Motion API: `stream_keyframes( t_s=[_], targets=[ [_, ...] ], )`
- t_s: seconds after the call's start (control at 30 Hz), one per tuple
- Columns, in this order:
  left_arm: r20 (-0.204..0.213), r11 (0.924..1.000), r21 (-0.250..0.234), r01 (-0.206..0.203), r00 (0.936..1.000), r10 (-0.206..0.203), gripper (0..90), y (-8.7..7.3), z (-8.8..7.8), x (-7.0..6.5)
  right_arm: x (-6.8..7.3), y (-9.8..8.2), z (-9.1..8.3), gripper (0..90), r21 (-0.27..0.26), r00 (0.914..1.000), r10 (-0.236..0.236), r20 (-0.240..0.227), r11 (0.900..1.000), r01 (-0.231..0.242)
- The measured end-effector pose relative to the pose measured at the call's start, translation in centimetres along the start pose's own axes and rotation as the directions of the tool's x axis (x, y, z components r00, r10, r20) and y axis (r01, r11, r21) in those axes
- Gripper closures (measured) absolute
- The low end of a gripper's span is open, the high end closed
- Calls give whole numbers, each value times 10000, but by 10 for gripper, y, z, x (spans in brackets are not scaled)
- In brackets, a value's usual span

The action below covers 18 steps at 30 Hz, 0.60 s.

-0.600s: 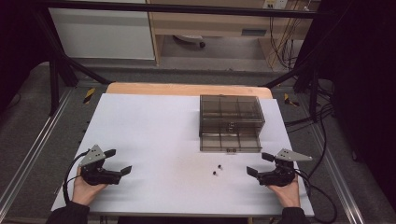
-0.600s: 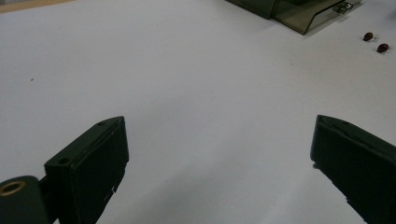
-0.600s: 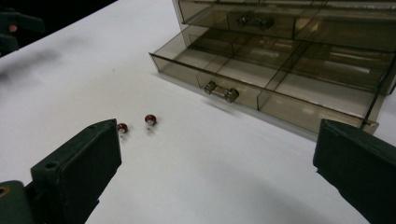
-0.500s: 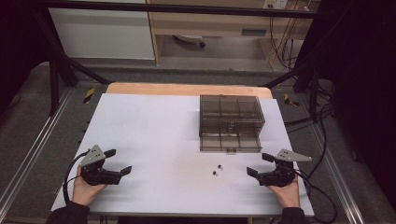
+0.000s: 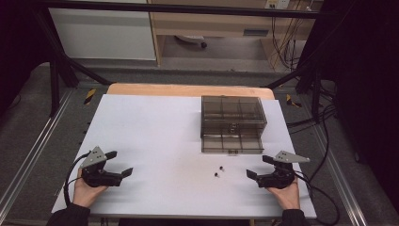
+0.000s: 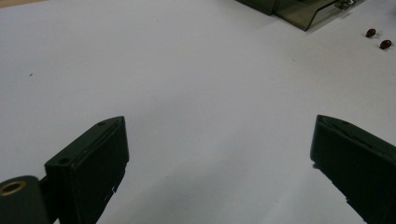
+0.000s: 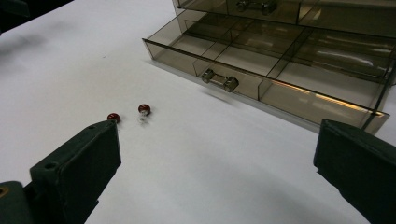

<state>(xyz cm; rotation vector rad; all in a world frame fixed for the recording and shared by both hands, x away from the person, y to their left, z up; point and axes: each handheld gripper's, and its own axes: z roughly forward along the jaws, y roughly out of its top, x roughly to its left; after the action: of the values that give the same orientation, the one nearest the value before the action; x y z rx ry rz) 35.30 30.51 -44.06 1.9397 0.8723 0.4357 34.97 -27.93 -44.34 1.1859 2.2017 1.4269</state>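
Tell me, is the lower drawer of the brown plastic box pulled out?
Yes, the lower drawer stands pulled out from the box, and its compartments look empty.

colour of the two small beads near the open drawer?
Dark red beads, clearest in the right gripper view.

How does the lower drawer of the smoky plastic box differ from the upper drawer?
The lower drawer is pulled out, its dividers open from above; the upper drawer is pushed in. The lower drawer's handle stands out in front of the box; the upper drawer's handle sits farther back. Both are dark transparent plastic with compartments.
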Motion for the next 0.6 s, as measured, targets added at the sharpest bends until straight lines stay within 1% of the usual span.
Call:
stream_keyframes(
  t_s=[0.13,0.2,0.43,0.5,0.6],
  targets=[
    [-41,9999,116,27,10000,-26,42,-1,1,1,4,0,5,13,211,10000,55,-35,9998,-55],
    [-33,10000,71,34,10000,-33,42,-1,1,1,6,1,8,12,331,10000,-82,-12,9994,82],
    [-47,9999,130,11,10000,-10,43,-1,2,0,15,5,15,17,377,9997,-222,-41,9990,224],
    [-30,9999,107,8,10000,-8,43,-1,2,-1,18,7,18,20,484,9994,-338,2,9983,337],
    [-37,9999,131,23,10000,-23,42,-1,2,0,23,9,23,25,560,9995,-320,-60,9979,323]
  ],
)
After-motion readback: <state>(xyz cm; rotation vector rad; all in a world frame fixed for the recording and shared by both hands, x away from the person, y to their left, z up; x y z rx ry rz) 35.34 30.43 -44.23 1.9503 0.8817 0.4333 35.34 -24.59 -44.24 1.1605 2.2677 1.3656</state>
